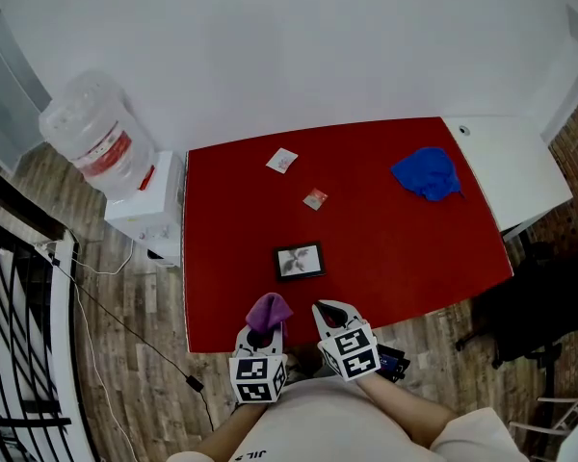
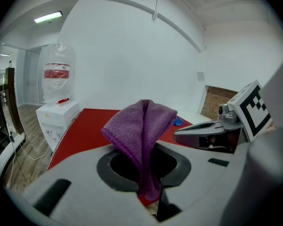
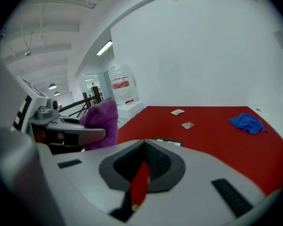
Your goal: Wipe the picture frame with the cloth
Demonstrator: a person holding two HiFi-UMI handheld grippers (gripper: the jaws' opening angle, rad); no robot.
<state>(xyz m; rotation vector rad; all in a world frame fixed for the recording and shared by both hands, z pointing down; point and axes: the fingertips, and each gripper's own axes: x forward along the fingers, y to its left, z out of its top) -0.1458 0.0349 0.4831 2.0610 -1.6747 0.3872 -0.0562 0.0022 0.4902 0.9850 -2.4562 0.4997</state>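
**Left gripper** [image 2: 146, 178]: the jaws are clenched on the purple cloth [image 2: 142, 126]. The cloth's tail is pinched low in the gap, and a folded bunch stands free above the jaws.

**Right gripper** [image 3: 140, 175]: the jaws are pressed together with nothing held. Only a sliver of the red surface [image 1: 395, 248] shows through the slit.

**Picture frame** [image 1: 299, 260]: it lies flat on the surface near the front edge, just beyond both grippers and clear of them. It has a dark border with a pale picture inside. The cloth is not yet on it.

**Handling, as judged:**
- The cloth is soft, limp and light. The free bunch above the jaws serves as the wiping pad, so no regrip appears necessary.
- The frame looks small, light and stiff. Its face is probably glazed, hence fragile and slick.
- Lying loose on a smooth surface, the frame is likely to skate under a sideways stroke.
- The best hold is the dark border at a corner or edge, pinned down with the right gripper's closed tips, never on the pane.
- Strokes should be light.

**Other items:** a blue cloth [image 1: 427, 173] and two small packets [image 1: 282, 160] lie well apart from the frame and are not involved.
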